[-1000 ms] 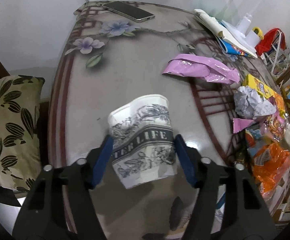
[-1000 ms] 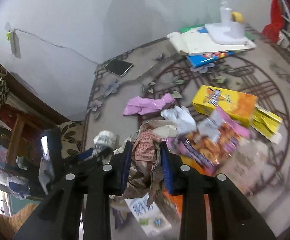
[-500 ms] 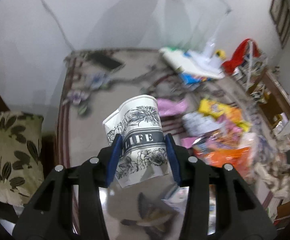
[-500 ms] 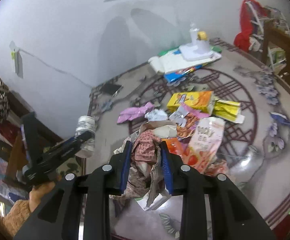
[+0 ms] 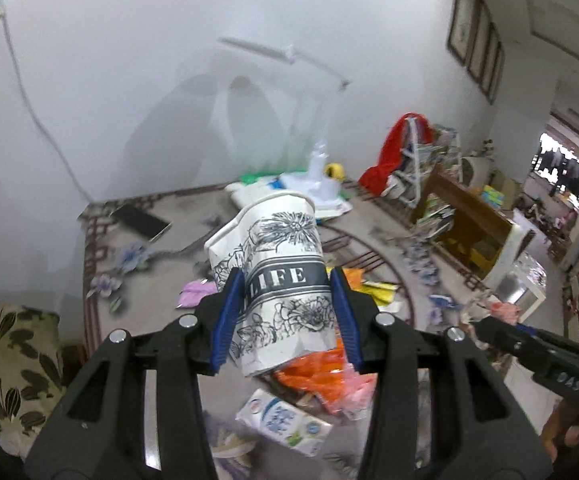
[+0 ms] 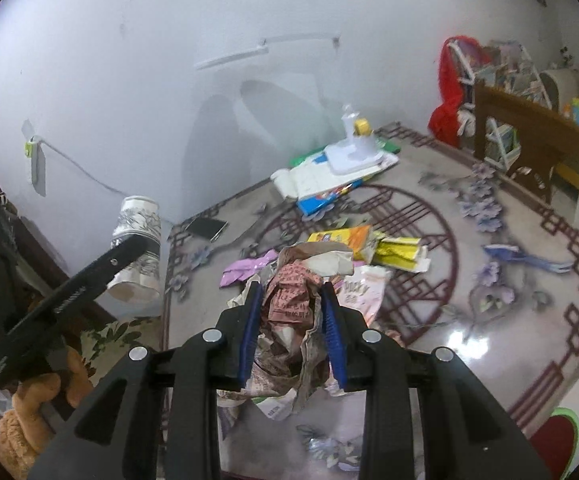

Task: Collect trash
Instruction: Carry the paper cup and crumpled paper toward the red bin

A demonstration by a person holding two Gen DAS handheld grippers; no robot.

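Both lifted off table | left hand-held gripper pinching paper cup | right pinching crumpled wrappers

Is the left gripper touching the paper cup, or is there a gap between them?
Touching. In the left wrist view, both blue pads of the left gripper press the dented sides of the paper cup.

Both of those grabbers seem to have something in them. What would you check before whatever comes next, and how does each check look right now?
1. Left gripper fingers clamp the paper cup: ok, cup dented.
2. Right gripper shut on the crumpled wrappers: ok.
3. Both loads lifted off the table: ok.
4. Bin or bag to drop them in: cannot tell, none in view.
5. Table cleared: not ok; yellow box and pink wrapper remain.
6. Phone clear of the trash: ok.
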